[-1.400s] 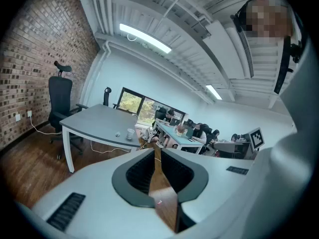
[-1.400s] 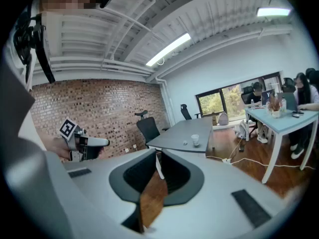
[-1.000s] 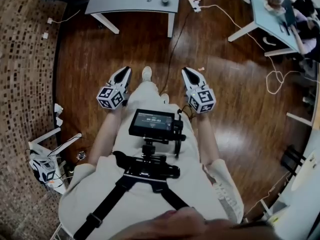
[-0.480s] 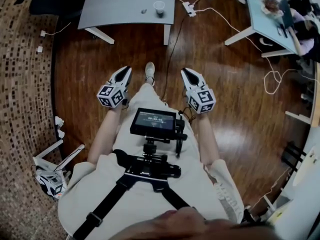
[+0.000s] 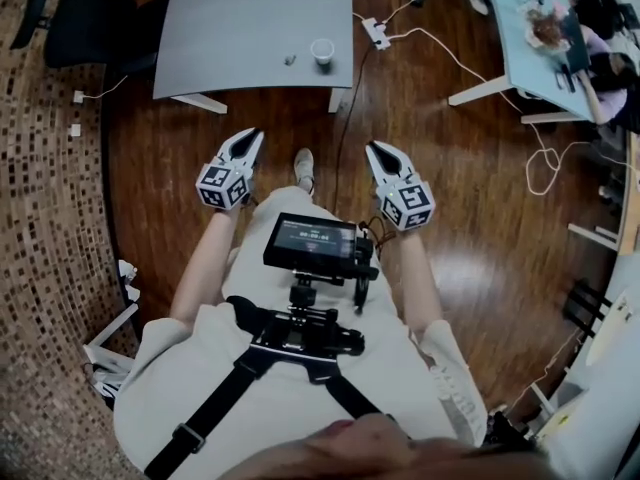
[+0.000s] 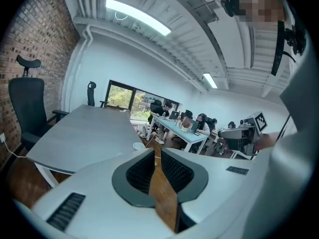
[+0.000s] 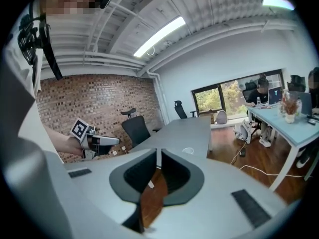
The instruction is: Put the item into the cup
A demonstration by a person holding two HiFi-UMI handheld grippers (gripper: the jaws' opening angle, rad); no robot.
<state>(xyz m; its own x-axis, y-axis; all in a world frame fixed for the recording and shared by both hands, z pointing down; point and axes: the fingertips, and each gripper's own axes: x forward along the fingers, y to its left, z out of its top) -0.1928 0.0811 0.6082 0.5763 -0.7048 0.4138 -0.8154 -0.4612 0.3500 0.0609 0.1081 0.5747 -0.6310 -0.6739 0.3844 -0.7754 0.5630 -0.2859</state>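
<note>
A small white cup (image 5: 322, 51) stands near the front right corner of a grey table (image 5: 230, 18) ahead of me. A tiny dark item (image 5: 289, 60) lies on the table just left of the cup. My left gripper (image 5: 247, 138) and right gripper (image 5: 376, 150) are held side by side over the wooden floor, well short of the table, both shut and with nothing in them. The left gripper view shows the cup (image 6: 138, 146) past its closed tips (image 6: 154, 152). In the right gripper view the cup (image 7: 188, 151) sits on the table (image 7: 179, 131) beyond the closed tips (image 7: 158, 156).
A black office chair (image 5: 55, 28) stands left of the table. A power strip (image 5: 375, 33) and white cables (image 5: 545, 163) lie on the floor to the right. A light blue desk (image 5: 530, 43) with a person at it stands at the far right. A camera rig with a screen (image 5: 315, 248) hangs on my chest.
The table, cup and item have come nearer and sit lower in the head view as the person walks forward. Both grippers stay shut and hold the same pose.
</note>
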